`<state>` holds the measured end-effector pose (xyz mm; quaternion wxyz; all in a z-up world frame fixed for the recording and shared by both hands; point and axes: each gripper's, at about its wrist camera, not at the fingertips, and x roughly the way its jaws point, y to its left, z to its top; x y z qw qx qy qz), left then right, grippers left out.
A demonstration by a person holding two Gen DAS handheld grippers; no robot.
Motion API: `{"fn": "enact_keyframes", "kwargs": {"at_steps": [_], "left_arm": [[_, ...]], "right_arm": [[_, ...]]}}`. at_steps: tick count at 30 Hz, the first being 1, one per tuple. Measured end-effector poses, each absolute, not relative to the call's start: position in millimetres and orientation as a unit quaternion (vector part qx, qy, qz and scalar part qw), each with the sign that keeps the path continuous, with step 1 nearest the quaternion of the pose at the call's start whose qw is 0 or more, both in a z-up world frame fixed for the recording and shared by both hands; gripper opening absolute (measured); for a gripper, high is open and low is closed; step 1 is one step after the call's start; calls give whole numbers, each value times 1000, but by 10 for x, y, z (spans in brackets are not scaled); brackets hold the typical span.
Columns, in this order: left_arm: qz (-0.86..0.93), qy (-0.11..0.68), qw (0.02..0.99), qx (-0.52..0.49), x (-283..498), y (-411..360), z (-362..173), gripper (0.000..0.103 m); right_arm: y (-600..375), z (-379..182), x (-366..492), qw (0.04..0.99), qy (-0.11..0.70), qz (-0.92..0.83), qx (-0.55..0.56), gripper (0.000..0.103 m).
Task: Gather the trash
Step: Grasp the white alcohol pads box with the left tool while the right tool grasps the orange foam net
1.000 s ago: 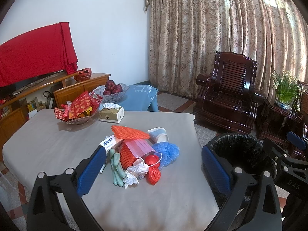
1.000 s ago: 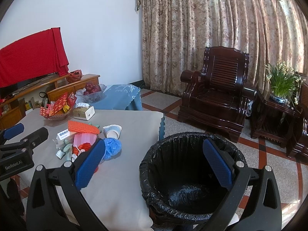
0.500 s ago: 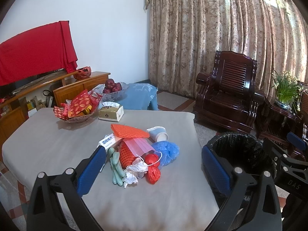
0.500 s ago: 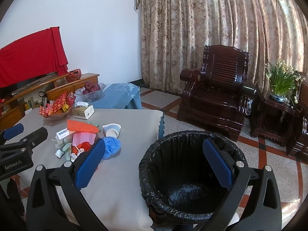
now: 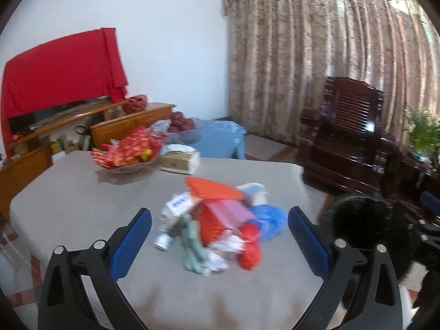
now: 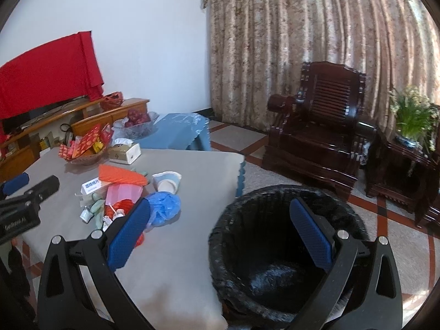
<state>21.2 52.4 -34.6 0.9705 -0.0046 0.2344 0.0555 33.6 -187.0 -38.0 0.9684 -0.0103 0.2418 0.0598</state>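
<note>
A loose heap of trash (image 5: 217, 225) lies at the centre of the left wrist view on the grey-covered table (image 5: 82, 209). It holds an orange mesh foam sleeve (image 5: 211, 191), a pink pleated face mask (image 5: 233, 211), a crumpled blue plastic cap (image 5: 268, 218), a red knotted bag (image 5: 249, 250), pale green gloves (image 5: 192, 247), white crumpled tissue (image 5: 217, 261) and a small white box with blue print (image 5: 178, 205). The print is too blurred to read here; in the right wrist view the same box (image 6: 95, 187) shows blue characters too small to make out. A white paper cup (image 6: 166, 183) lies on its side just beside the heap.

The black-lined round waste bin (image 6: 275, 261) stands off the table's right edge, at lower centre of the right wrist view.

The left gripper (image 5: 220, 243) hovers over the near side of the heap, its blue-padded fingers (image 5: 132, 242) spread wide and holding nothing. The right gripper (image 6: 220, 233) hangs between table edge and bin, fingers (image 6: 310, 233) likewise wide apart and empty. At that view's left edge, the left gripper's black body carries white lettering, unreadable.

Farther back on the table sit a bowl of red snack packets (image 5: 126, 154) and a cardboard tissue box (image 5: 180, 159). Behind are a glass bowl of red apples (image 6: 136, 122) on a blue cloth, a red drape (image 5: 60, 66) at upper left, patterned curtains (image 5: 330, 55), a dark carved wooden armchair (image 6: 316, 126) and a potted green plant (image 6: 412, 115) at right.
</note>
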Motion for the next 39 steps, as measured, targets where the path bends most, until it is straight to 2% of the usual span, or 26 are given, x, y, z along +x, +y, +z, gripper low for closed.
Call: {"fn": "enact_keyframes", "kwargs": {"at_steps": [8, 16, 34, 37, 39], "left_arm": [[97, 253, 963, 5, 436, 998, -737, 97], [116, 298, 948, -2, 602, 1347, -1128, 97], [64, 315, 947, -1, 1487, 1476, -1367, 91], [55, 326, 944, 10, 1625, 1476, -1463, 81], [43, 334, 942, 8, 1682, 1479, -1515, 66]], "right_arm": [[-1356, -763, 823, 956, 266, 120, -17, 98], [-800, -1200, 1172, 931, 314, 187, -21, 78], [-539, -1166, 1805, 937, 306, 165, -45, 78], [-529, -1189, 1870, 936, 309, 165, -40, 78], [-518, -1191, 1893, 935, 310, 165, -41, 78]]}}
